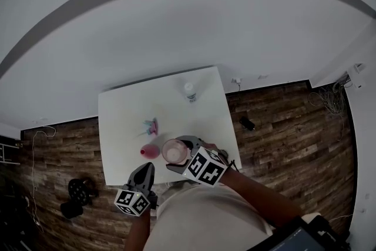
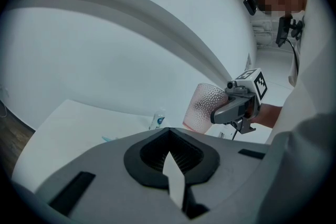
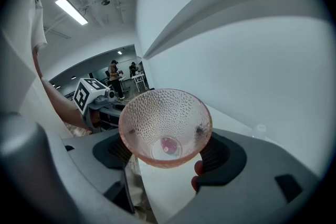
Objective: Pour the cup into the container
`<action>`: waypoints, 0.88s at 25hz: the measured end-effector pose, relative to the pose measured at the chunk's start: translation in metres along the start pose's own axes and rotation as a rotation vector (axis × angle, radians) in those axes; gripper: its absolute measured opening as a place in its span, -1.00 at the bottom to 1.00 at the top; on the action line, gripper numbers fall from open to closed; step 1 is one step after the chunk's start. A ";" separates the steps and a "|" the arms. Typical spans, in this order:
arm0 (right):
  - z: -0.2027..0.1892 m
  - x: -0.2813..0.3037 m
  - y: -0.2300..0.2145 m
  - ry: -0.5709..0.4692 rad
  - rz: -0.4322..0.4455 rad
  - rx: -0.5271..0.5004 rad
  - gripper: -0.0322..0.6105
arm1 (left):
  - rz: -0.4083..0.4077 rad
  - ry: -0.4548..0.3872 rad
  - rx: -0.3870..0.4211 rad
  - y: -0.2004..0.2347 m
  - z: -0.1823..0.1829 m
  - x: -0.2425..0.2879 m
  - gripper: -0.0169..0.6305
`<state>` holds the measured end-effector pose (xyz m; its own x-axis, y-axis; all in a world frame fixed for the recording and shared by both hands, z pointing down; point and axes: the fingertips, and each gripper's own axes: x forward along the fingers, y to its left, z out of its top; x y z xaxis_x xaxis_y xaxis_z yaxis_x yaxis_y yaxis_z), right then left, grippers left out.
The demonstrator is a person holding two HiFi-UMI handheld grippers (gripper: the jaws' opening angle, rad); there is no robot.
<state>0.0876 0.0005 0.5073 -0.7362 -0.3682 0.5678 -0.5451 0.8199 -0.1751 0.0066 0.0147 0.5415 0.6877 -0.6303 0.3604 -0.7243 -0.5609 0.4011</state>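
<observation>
Now, our right gripper [image 1: 179,154] grasping the pink cup [image 3: 165,126], our left gripper [image 2: 173,178] clenched empty, container [image 1: 150,151] by the desk's [image 1: 129,120] near edge.

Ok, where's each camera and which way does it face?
Head view: person's head, steeply down onto rectangular white table; torso shows.
Left gripper view: left hand-held gripper, across the table; its shut jaws show.
Right gripper view: right hand-held gripper, into the pink dimpled translucent cup it grips; left arm shows.
All share the cup.
</observation>
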 end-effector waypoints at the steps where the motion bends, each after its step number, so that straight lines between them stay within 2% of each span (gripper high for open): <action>1: -0.001 -0.001 0.000 -0.002 -0.001 0.000 0.26 | 0.002 0.001 -0.001 -0.001 -0.001 0.000 -0.92; 22: -0.020 -0.007 -0.004 0.003 -0.018 0.008 0.26 | 0.034 0.057 -0.016 -0.004 -0.025 0.001 -0.92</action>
<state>0.1029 0.0087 0.5205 -0.7248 -0.3816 0.5737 -0.5615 0.8097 -0.1708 0.0112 0.0293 0.5613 0.6651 -0.6165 0.4214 -0.7464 -0.5310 0.4010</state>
